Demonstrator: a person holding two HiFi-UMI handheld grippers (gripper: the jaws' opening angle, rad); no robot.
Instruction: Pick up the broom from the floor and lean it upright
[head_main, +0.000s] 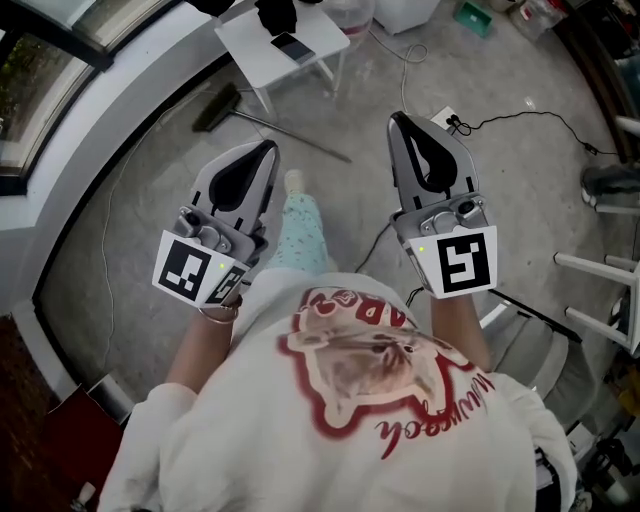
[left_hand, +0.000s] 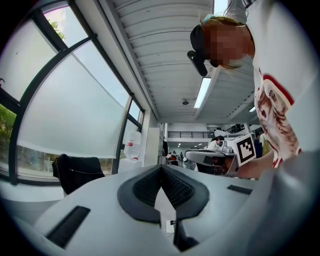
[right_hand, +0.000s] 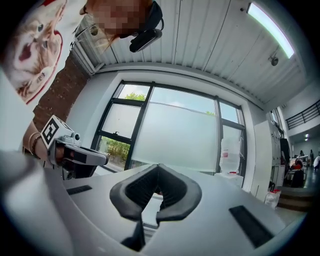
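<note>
The broom (head_main: 232, 112) lies flat on the grey floor ahead of me and to the left, its dark head (head_main: 215, 108) near the curved wall and its thin handle (head_main: 300, 140) running right toward my feet. My left gripper (head_main: 268, 149) and right gripper (head_main: 397, 121) are held side by side at waist height, pointing level and forward, well above the broom. Both are shut with nothing between the jaws. In the left gripper view the left gripper (left_hand: 161, 168) has its tips meeting; the right gripper (right_hand: 158, 166) looks the same in its own view. Neither gripper view shows the broom.
A small white table (head_main: 262, 40) with a phone (head_main: 291, 46) stands just beyond the broom head. A cable (head_main: 520, 117) and a power strip (head_main: 446, 119) lie on the floor ahead of the right gripper. White rack tubes (head_main: 598, 296) stand at the right. A curved window ledge (head_main: 90, 150) bounds the left.
</note>
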